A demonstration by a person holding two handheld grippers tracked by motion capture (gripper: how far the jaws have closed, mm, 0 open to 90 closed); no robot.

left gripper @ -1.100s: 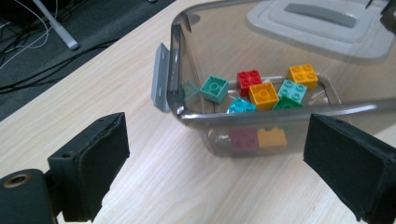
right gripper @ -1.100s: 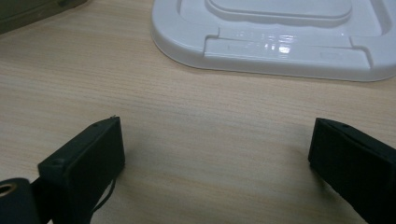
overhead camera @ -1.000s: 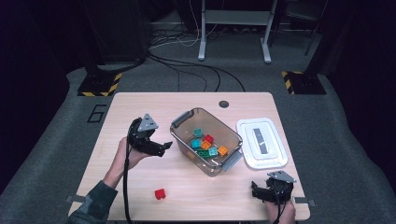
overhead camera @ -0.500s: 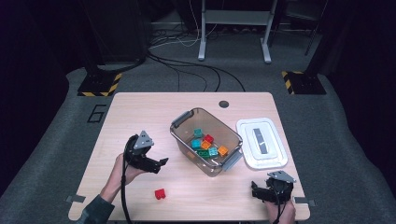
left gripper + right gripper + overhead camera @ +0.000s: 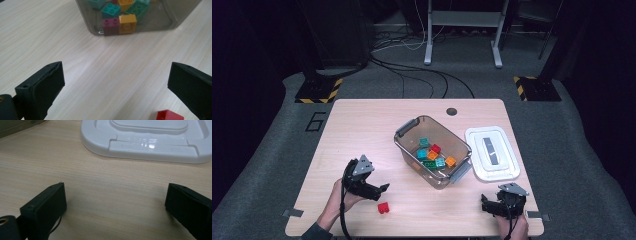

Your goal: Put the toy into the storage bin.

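Note:
A single red brick [image 5: 383, 207] lies on the wooden table [image 5: 362, 130] near the front edge. My left gripper [image 5: 382, 190] hovers just behind it, pointing right. In the left gripper view the red brick [image 5: 170, 116] peeks in at the bottom right, close beside the right jaw. The left gripper [image 5: 116, 87] is open; its jaws have just been opening and nothing is between them. A clear bin [image 5: 408, 131] at mid-table holds several coloured bricks [image 5: 432, 154]. My right gripper [image 5: 486, 204] rests at the front right, and in its own view this gripper [image 5: 115, 212] is open over bare wood.
The bin's white lid [image 5: 492, 152] lies flat to the right of the bin, just beyond the right gripper; its rim [image 5: 150, 147] shows close ahead. The bin wall [image 5: 162, 17] stands ahead of the left gripper. A dark grommet [image 5: 452, 111] sits at the table's back edge.
My left gripper has come down and back toward the front edge, ending close to the red brick. The right gripper has stayed where it was.

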